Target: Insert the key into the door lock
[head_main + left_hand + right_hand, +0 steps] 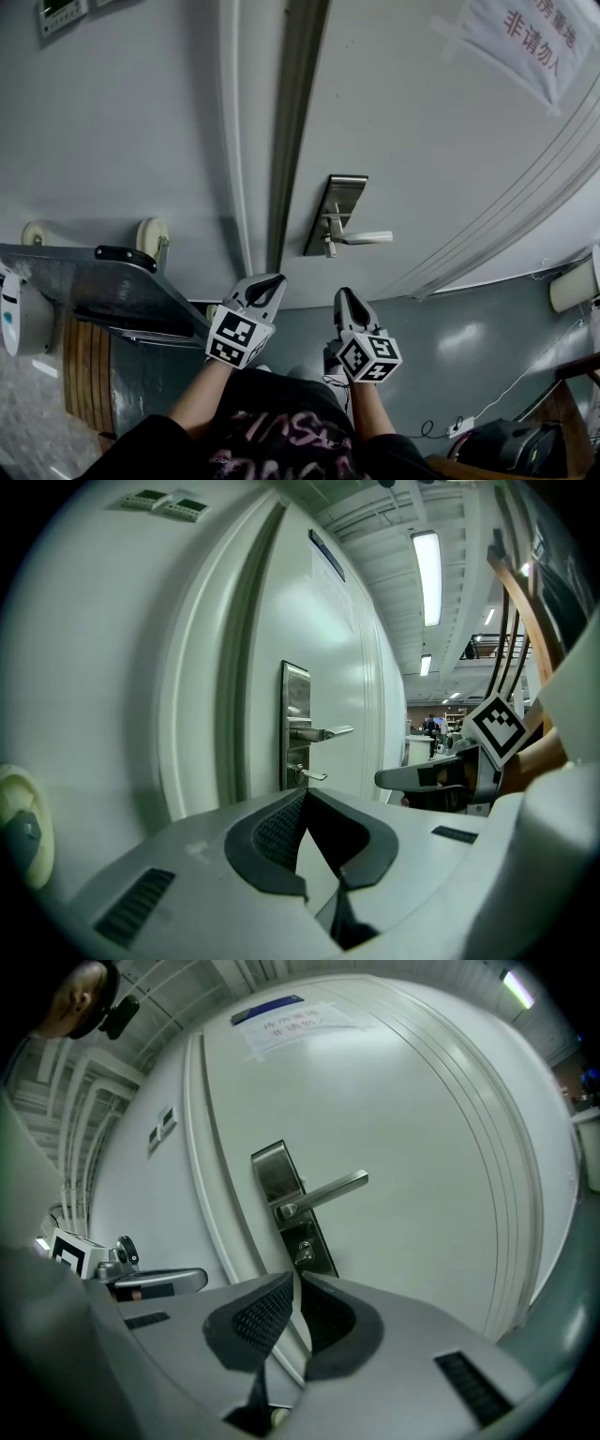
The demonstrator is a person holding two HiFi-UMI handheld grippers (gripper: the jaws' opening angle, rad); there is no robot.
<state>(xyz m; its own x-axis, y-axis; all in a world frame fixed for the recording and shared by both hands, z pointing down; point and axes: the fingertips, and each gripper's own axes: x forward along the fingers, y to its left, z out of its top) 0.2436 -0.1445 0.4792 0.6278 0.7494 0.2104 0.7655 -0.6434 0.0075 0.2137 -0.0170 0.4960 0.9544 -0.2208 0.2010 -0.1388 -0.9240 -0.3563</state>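
Pale grey-white door [422, 141] fills most of the head view, with a dark gap along its latch edge and grey floor below. Printed paper notice [525, 37] taped near the door's top corner.

Brushed-steel lock plate [330, 211] sits close to the latch edge, steel lever handle [366, 238] reaching away from it. Below the lever, at the plate's lower end, a small metal tab [311, 776] stands out from the cylinder. It could be the key's bow already seated, or a thumb-turn. Too small to tell.

Left gripper [272, 281]: tips pressed together, with nothing seen pinched between them. Right gripper [344, 292]: jaws drawn nearly together, a thin slit left between the ribbed pads, nothing in it. Both hang side by side below the lock plate, apart from the door.

Handling, as judgement: a key is light, thin, rigid and smooth metal, apt to pivot in rubber pads. Best pinched flat across the bow, blade left free and lined up with the slot. Little force is needed, but alignment is critical.

Hidden or unclear: no loose key shows in any view. Keyway orientation can't be read. The pads' lower faces are screened by the gripper bodies. A grey metal trolley [103, 281] at the left is cut off by the frame.
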